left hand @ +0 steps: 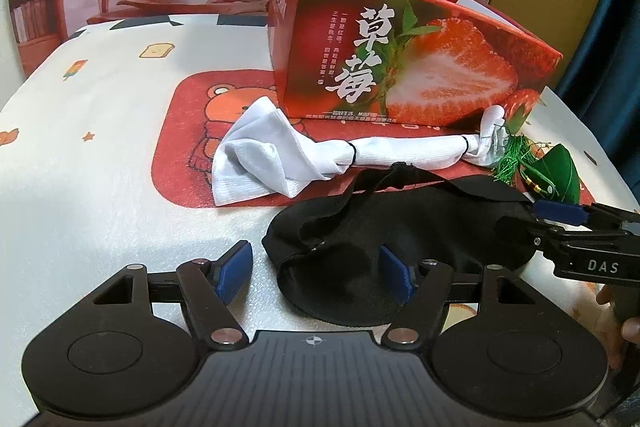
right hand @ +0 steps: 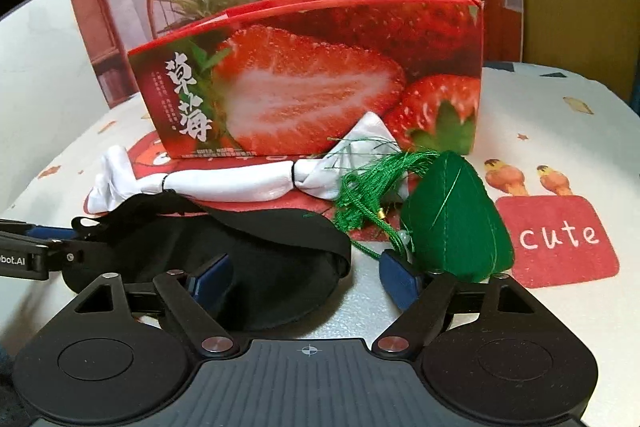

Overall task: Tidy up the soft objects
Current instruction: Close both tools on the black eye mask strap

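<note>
left wrist view: the left gripper (left hand: 316, 269) is spread wide, nothing held. its right pad sits over the near edge of the black eye mask (left hand: 384, 247), the left pad over bare surface (left hand: 100, 163).
same view, other tool: the right gripper (left hand: 560, 223) reaches in from the right at the mask's far end. can't tell from here if it's pinching the fabric or just touching.
same view, behind: a white tied cloth (left hand: 320, 151) lies on the red bear mat (left hand: 188, 131), right in front of the strawberry box (left hand: 400, 63), which is open at the top. a green plush zongzi (left hand: 556, 171) with a tassel sits at the right end.
right wrist view: this gripper's jaws look parted, mask (right hand: 256, 263) by the left pad, zongzi (right hand: 456, 223) just beside the right pad, a gap of surface between. the left gripper (right hand: 60, 247) pokes in at the mask's far end.
what could go wrong: my guess is the mask strap is the trouble. it's loose and near the tassel, so lifting the mask could drag the zongzi. also both tools on one floppy mask could pull against each other, or a one-pad bite could let it slip out.
</note>
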Demonstrator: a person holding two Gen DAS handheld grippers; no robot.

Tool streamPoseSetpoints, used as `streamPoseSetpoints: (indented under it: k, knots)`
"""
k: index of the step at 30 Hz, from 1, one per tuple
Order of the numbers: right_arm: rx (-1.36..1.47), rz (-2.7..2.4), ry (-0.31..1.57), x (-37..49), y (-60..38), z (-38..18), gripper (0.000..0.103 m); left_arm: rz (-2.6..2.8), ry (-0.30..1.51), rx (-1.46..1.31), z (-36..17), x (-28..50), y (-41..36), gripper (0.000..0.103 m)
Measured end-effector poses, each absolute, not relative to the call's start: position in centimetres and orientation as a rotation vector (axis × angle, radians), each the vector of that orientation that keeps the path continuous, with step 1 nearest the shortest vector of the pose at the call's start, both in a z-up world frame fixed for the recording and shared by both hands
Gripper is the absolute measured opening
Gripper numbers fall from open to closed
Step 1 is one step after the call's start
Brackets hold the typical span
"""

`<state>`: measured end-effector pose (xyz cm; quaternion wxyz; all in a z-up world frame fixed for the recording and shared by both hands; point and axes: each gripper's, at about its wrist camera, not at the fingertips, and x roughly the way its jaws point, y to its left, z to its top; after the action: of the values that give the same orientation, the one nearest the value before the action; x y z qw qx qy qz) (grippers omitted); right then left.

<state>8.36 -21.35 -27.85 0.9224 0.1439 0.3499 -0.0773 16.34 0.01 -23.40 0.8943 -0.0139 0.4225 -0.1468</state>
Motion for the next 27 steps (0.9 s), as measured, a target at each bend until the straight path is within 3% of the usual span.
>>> streamPoseSetpoints:
  k: [14, 16, 18, 20, 25, 27]
  knots:
    - [0.367, -0.111, 0.702, 9.3, -21.3, -27.9, 0.079, -0.300, 0.877, -0.003, -23.5, 16.2, -0.4, 0.074]
    - [0.359, -0.095, 0.705, 9.3, -21.0, -27.8, 0.073, -0.293, 0.876, -0.007, -23.4, 16.3, -0.2, 0.072]
    - [0.367, -0.067, 0.707, 9.2, -20.7, -27.8, 0.063, -0.283, 0.872, -0.023, -23.3, 16.3, 0.2, 0.055]
    - [0.371, -0.062, 0.705, 9.1, -20.6, -27.6, 0.060, -0.279, 0.871, -0.021, -23.2, 16.2, 0.5, 0.044]
    - [0.383, -0.053, 0.679, 8.6, -20.6, -27.0, 0.043, -0.282, 0.862, 0.014, -23.1, 15.9, 0.4, 0.037]
    - [0.373, -0.050, 0.665, 8.4, -20.4, -26.7, 0.034, -0.274, 0.861, 0.001, -23.1, 16.0, 0.7, 0.027]
